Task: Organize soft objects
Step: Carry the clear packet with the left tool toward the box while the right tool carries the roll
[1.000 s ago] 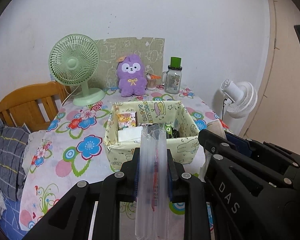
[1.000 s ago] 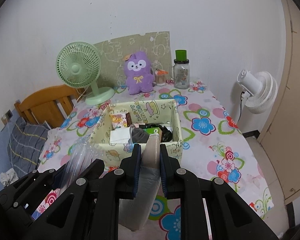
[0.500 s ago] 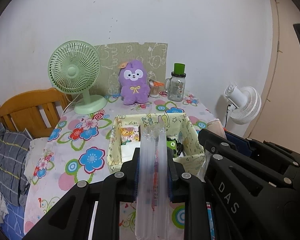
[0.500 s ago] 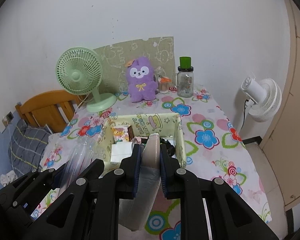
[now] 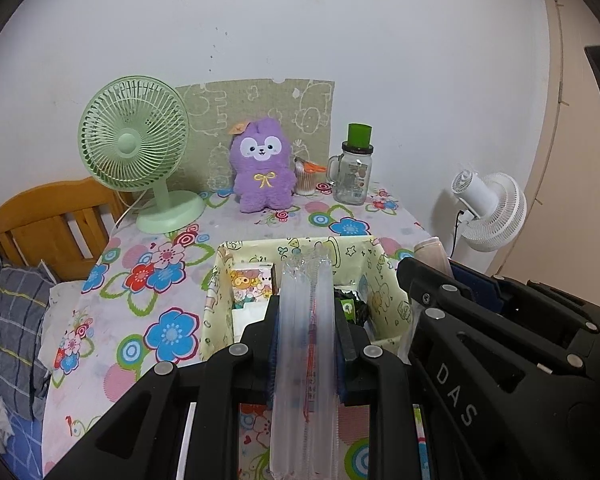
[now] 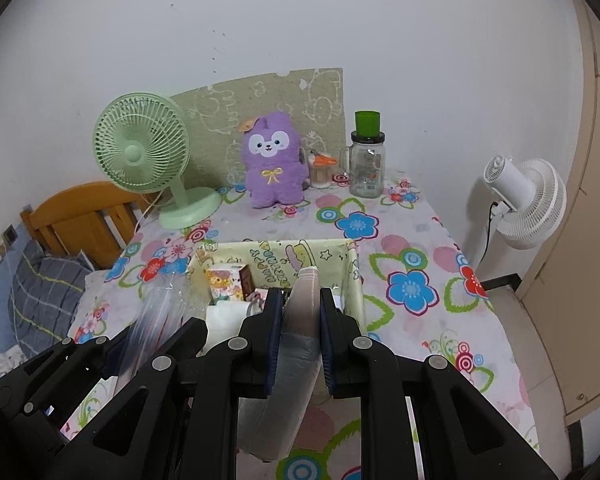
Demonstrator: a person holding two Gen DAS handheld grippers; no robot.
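My left gripper (image 5: 307,312) is shut on a clear plastic packet (image 5: 306,344) that stands upright between its fingers. My right gripper (image 6: 300,316) is shut on a beige wrapped packet (image 6: 296,344). Both are held above the near edge of a pale yellow fabric basket (image 5: 220,280), also in the right wrist view (image 6: 352,276), which holds a cartoon box (image 6: 228,280), white tissue and dark items. The right gripper shows in the left wrist view (image 5: 480,320), just right of the left one. A purple plush toy (image 5: 262,164) sits at the back of the table.
A green desk fan (image 5: 136,148) stands back left. A glass jar with a green lid (image 5: 354,172) and a small cup (image 5: 306,178) stand beside the plush. A white fan (image 5: 488,208) is off the table's right. A wooden bed frame (image 5: 44,220) is left.
Both grippers have risen and pulled back with their packets; the basket and table now sit lower and farther in both views.
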